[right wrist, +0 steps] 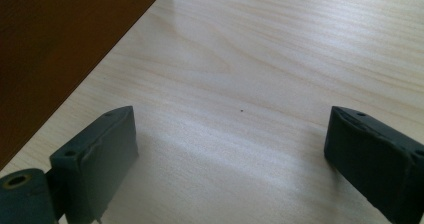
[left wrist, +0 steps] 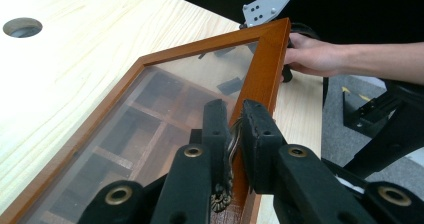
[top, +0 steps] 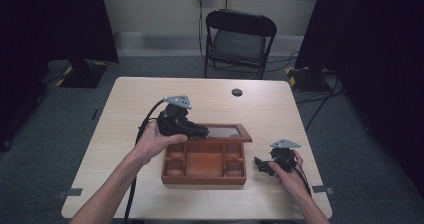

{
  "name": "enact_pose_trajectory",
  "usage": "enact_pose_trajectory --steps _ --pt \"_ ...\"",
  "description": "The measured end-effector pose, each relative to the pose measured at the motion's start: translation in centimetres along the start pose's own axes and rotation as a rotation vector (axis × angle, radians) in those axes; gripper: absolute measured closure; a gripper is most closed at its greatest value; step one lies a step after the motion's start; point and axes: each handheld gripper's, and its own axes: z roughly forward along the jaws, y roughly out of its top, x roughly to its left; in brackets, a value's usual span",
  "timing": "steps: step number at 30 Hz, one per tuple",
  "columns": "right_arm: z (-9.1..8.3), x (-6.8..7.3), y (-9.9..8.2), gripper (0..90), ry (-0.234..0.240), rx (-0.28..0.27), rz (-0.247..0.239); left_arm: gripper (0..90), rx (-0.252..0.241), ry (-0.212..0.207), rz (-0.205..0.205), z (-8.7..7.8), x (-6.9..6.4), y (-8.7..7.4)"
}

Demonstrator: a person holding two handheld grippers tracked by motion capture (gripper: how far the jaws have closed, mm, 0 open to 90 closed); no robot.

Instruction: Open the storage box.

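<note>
A brown wooden box point(top: 204, 176) with several compartments stands on the table, its glass-paned lid point(top: 222, 132) raised off the tray. My left gripper point(top: 200, 131) is shut on the lid's front rail. In the left gripper view the jaws point(left wrist: 235, 119) pinch that wooden rail point(left wrist: 262, 69) beside a small brass clasp point(left wrist: 222, 199), and the compartments show through the glass. My right gripper point(top: 260, 164) rests on the table just right of the box. Its jaws point(right wrist: 230, 139) stand wide open over bare wood, with the box's side wall point(right wrist: 55, 49) at the left.
The light wood table point(top: 150, 94) has a round cable hole point(top: 237, 92) near its far edge. A black folding chair point(top: 239, 39) stands behind the table. Cables trail from both grippers toward the near edge. Dark curtains and stands flank the room.
</note>
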Motion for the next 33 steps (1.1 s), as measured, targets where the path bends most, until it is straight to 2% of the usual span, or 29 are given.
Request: enact_pose_trajectory --steps 17,24,33 --pt "0.0 0.0 0.0 5.3 -0.002 0.004 0.0 81.7 -0.022 0.012 0.003 -0.4 0.5 0.7" --pt "0.1 0.0 0.1 4.9 -0.002 0.005 0.005 81.8 -0.015 0.017 0.005 -0.4 0.5 0.9" --pt "0.1 0.0 0.1 4.8 -0.001 0.006 0.003 82.0 -0.041 0.019 -0.01 -0.6 0.8 1.0"
